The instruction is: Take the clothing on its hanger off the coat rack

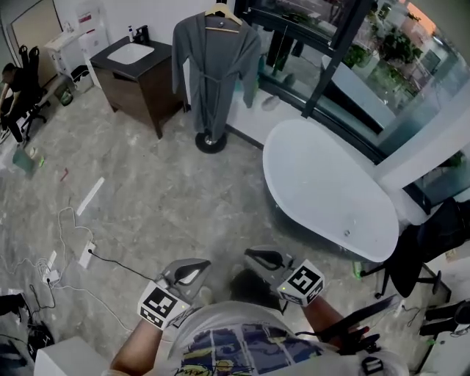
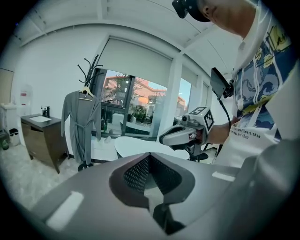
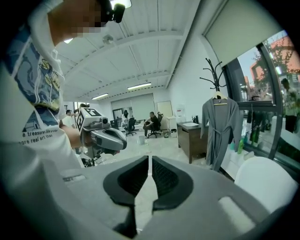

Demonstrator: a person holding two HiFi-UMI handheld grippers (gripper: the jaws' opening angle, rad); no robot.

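A long grey robe hangs on a wooden hanger from the black coat rack, whose round base stands on the floor at the far side of the room. Both grippers are held low against the person's body, far from the robe. My left gripper and right gripper point forward, side by side, jaws shut and empty. The left gripper view shows the robe beyond its closed jaws. In the right gripper view the robe hangs to the right of its shut jaws.
A white bathtub lies right of the path to the rack, along a glass window wall. A dark vanity cabinet with a sink stands left of the rack. Cables and a power strip lie on the floor at left. A black chair is at right.
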